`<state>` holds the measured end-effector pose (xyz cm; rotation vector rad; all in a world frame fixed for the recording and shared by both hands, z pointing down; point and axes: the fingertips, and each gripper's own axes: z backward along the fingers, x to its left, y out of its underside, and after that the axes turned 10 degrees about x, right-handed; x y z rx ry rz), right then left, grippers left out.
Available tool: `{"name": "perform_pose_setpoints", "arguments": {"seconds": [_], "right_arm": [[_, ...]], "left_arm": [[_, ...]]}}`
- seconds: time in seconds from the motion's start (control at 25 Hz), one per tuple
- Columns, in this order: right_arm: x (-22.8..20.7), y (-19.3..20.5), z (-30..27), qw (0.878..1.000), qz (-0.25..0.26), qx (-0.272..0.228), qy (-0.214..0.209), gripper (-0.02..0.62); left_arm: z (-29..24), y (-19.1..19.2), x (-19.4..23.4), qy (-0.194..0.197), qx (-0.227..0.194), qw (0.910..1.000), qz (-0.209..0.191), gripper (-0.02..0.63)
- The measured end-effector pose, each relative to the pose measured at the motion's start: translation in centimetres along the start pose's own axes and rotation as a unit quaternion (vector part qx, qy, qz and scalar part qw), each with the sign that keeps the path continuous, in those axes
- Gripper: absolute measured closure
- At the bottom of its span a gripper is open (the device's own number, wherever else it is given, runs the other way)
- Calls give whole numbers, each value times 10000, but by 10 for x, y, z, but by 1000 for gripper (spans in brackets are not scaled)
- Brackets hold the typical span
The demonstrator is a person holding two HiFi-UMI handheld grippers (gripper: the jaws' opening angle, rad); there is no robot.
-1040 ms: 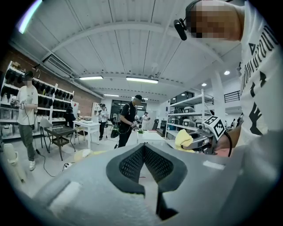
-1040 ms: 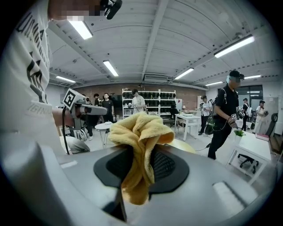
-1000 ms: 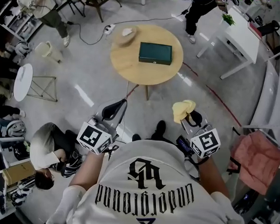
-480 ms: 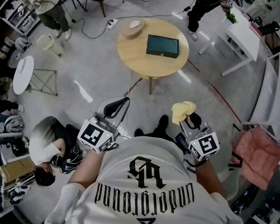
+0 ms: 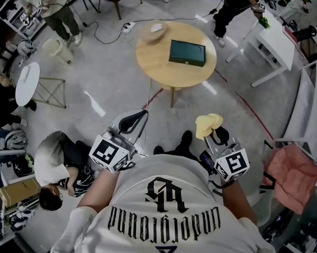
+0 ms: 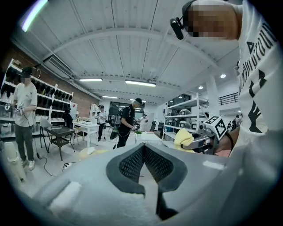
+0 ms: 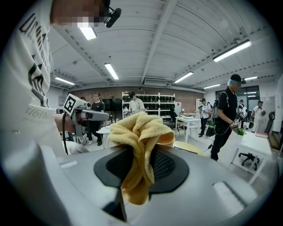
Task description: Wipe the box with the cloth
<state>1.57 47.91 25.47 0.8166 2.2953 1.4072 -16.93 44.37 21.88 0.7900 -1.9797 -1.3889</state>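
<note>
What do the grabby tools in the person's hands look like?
The left tool and the right tool are grey with black dimpled pads. Each carries a white cube with black square markers. The person wears a white T-shirt with black print.

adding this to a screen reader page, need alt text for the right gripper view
The right gripper is shut on a bunched yellow cloth that sticks up above its jaws. Behind is a bright workshop with shelves, a white table and standing people.
</note>
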Motion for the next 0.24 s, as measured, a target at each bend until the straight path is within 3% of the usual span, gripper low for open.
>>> {"name": "perform_pose_setpoints", "arguments": {"seconds": [0.24], "right_arm": [[-1,-3,-2,10000,87,-20,-12,486]], "left_arm": [[-4,1,2,3,-8,10000,25,600]]}}
